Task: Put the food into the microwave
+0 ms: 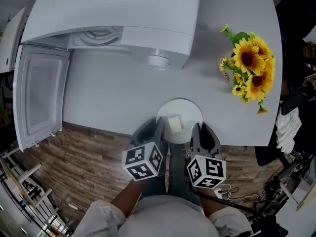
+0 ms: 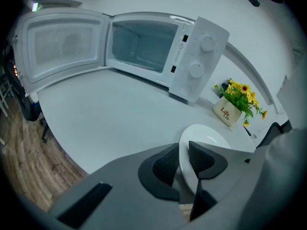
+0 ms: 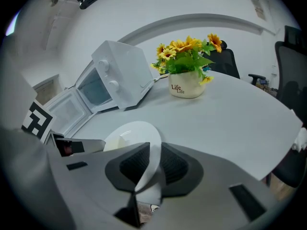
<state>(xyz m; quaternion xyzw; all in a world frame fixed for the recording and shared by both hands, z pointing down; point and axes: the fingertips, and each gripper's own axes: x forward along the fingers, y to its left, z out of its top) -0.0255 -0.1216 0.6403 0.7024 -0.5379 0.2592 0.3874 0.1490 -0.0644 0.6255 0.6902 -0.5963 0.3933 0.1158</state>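
Plate of food pinched by its rim on both sides.
The left gripper (image 1: 158, 128) and right gripper (image 1: 197, 132) each clamp their jaws on opposite rims of the white plate (image 1: 185, 111), with the pale food (image 1: 174, 124) between them. It is stiff, glazed and breakable, and probably slippery, so it is best kept level. Beyond the jaws, the flowerpot (image 3: 184, 87) reads "Life".

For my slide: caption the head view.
Left gripper and right gripper grip the plate of food before the open microwave.
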